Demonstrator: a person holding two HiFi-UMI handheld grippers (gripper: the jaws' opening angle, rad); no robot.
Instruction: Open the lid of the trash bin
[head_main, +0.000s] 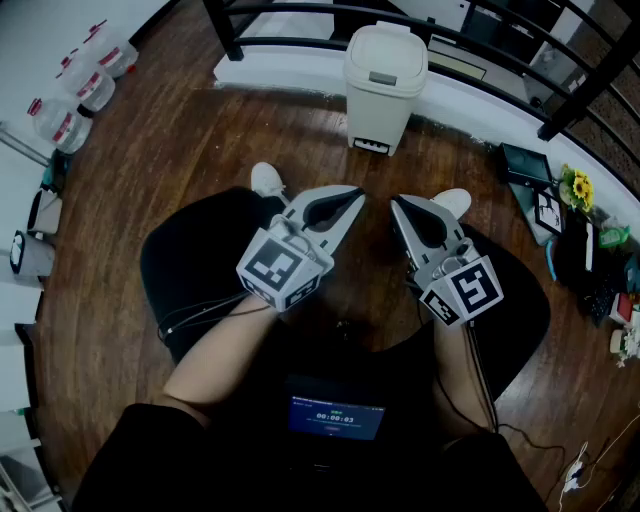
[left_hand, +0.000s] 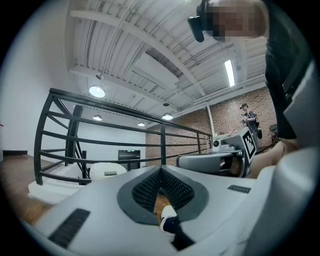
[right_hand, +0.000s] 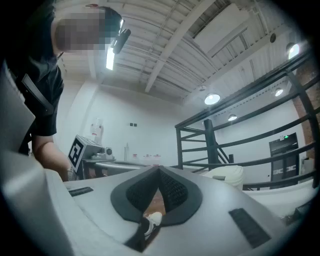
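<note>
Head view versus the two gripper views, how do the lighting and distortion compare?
Head view: dim, corners darkened, trash bin pale and readable. Left gripper view: strong fisheye, railing curved, ceiling lamp glaring. Right gripper view: same fisheye, black rim, round lamp blown out.

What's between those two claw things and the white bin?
Only bare wooden floor, as the head view shows, up to the trash bin.

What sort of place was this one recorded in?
Probably a loft-style workspace or lab, perhaps on a raised level. A black metal railing edges the wood floor. Beyond it are a brick wall and a high ceiling with exposed beams. A bin stands by the railing.
</note>
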